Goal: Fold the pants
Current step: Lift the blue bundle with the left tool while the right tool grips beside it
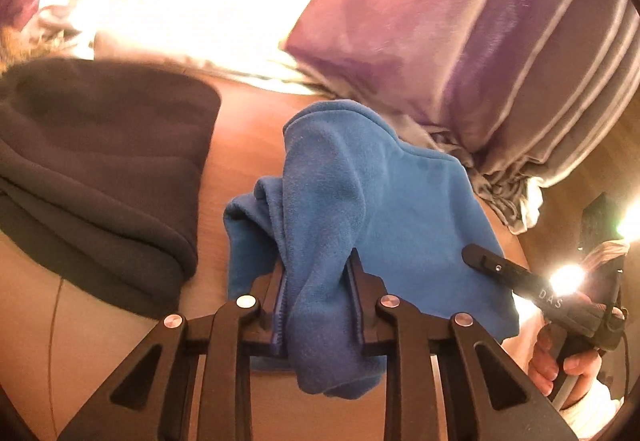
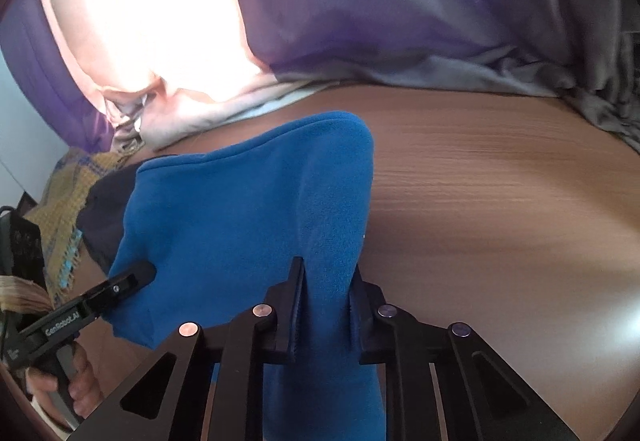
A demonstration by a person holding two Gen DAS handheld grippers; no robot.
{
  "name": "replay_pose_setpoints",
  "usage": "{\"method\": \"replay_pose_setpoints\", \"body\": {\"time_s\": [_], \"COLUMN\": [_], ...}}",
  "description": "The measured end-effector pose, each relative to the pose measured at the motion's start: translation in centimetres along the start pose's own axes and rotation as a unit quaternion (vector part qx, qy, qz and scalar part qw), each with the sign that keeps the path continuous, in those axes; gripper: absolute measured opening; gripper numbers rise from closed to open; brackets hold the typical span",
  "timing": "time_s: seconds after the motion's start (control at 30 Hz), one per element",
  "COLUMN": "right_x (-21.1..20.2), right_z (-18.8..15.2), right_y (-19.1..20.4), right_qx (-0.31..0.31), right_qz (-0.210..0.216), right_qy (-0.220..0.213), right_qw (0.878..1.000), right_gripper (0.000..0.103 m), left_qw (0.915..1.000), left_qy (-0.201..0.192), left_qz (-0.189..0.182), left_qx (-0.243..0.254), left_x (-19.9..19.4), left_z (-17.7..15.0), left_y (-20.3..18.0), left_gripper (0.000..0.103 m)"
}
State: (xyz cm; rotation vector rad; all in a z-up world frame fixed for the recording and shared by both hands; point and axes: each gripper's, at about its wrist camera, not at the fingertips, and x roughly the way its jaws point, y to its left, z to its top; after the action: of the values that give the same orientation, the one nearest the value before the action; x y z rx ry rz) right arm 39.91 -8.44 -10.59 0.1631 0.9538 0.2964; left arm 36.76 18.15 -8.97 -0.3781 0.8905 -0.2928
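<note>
The blue fleece pants [image 1: 360, 193] are lifted above the brown wooden table [image 1: 244, 145], bunched and draped. My left gripper [image 1: 318, 265] is shut on a thick fold of them; the fabric hangs down between its fingers. My right gripper [image 2: 326, 273] is shut on another fold of the blue pants [image 2: 248, 209], which rise ahead of it. The right gripper also shows in the left wrist view [image 1: 474, 255], touching the cloth's right side. The left gripper shows in the right wrist view [image 2: 140, 275] at the cloth's left edge.
A folded dark grey fleece garment [image 1: 100, 161] lies on the table to the left. Purple and grey striped curtains [image 1: 480, 41] hang behind the table, beside a bright window. A yellow woven cloth [image 2: 64, 209] lies at the far left in the right wrist view. Bare table [image 2: 500, 201] lies right.
</note>
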Motion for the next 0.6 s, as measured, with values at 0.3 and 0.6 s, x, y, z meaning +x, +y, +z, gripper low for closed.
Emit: {"method": "replay_pose_setpoints", "body": {"time_s": [0.3,0.6], "right_x": [-6.9,-9.2], "right_z": [-1.9,-2.0], "right_y": [1.1,6.2], "right_qx": [-0.019,-0.047], "right_qz": [0.016,0.056], "right_qy": [-0.050,-0.074], "right_qw": [0.998,0.995], "right_gripper": [0.019,0.019], "left_qw": [0.9973,0.9937], "left_qy": [-0.049,-0.086], "left_qz": [0.029,0.052], "left_qx": [0.047,0.050], "left_x": [-6.6,-13.0], "left_z": [-0.9,-0.2], "left_y": [-4.1,-0.9], "left_gripper": [0.025,0.025]}}
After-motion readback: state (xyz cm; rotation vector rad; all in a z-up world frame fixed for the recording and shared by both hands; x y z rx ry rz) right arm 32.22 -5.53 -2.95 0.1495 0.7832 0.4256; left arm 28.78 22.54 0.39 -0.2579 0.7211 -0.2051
